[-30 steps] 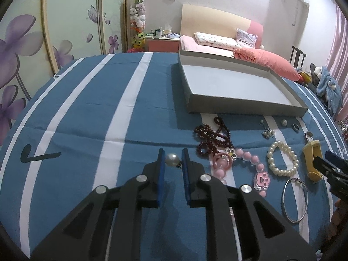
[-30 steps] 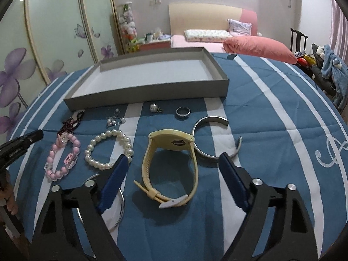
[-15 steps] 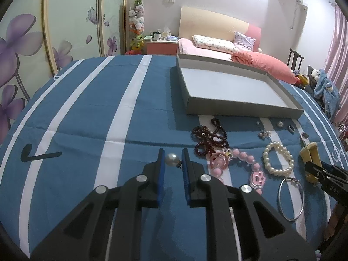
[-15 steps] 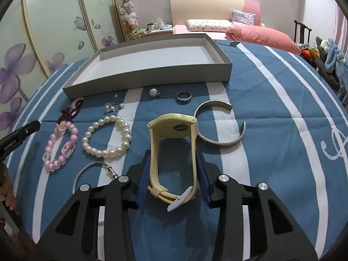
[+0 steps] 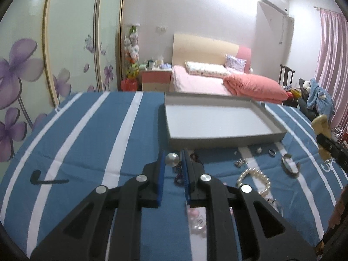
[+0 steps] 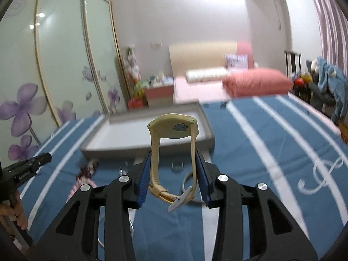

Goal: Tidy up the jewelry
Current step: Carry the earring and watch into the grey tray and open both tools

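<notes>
The left claw [image 5: 173, 159] is closed on a round white pearl earring [image 5: 172, 159], pinched between its blue pads above the blue cloth with white stripes [image 5: 91, 134] covering the tabletop. At its 12 o'clock sits the shallow grey rectangular tray [image 5: 219, 117]. A white pearl bracelet [image 5: 254, 179] lies on the cloth at 3 o'clock, a silver open cuff bangle [image 5: 291, 166] further out the same way. The right claw [image 6: 173, 173] grips a pale yellow rubber-strap wristwatch [image 6: 174, 128] by both sides of its band, lifted clear of the cloth with the case uppermost, the tray directly behind at 12 o'clock
</notes>
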Action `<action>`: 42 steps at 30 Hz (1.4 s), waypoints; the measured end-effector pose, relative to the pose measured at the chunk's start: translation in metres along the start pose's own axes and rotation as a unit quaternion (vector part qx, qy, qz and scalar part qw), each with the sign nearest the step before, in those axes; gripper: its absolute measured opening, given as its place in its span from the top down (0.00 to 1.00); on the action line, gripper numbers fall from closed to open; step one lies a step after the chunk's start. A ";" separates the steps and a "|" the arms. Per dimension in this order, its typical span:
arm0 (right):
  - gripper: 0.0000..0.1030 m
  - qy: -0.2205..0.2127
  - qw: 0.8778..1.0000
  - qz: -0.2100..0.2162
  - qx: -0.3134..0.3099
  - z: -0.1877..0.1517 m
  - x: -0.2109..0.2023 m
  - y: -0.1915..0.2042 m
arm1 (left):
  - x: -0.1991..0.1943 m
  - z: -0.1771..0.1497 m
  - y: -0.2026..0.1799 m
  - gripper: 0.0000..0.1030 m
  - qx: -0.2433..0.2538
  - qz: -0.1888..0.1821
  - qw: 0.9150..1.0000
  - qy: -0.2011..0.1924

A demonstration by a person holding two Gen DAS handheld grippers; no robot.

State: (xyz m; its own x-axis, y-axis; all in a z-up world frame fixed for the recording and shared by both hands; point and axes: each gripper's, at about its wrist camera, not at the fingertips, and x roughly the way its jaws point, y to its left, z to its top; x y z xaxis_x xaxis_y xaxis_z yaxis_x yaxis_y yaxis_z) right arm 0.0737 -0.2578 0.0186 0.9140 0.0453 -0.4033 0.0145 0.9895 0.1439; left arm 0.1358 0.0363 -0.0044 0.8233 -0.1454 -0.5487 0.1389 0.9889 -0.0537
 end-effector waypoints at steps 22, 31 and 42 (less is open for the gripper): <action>0.61 -0.116 0.991 0.012 -0.058 0.042 0.037 -0.001 | 0.042 0.059 -0.065 0.85 0.038 -0.009 0.996 -0.076; 0.61 -0.054 0.997 0.027 -0.045 0.048 0.100 -0.007 | 0.128 0.084 -0.070 0.85 0.023 -0.026 0.999 -0.006; 0.61 0.141 0.989 0.036 -0.002 0.030 0.186 -0.020 | 0.212 0.074 -0.060 0.84 -0.007 -0.044 0.990 0.133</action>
State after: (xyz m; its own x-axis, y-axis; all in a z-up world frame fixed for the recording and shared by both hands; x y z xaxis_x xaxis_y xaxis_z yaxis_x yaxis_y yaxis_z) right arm 0.2557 -0.2737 -0.0321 0.7637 0.1507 -0.6278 -0.0477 0.9829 0.1779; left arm 0.3427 -0.0567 -0.0559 0.6340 -0.2184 -0.7418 0.1939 0.9735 -0.1209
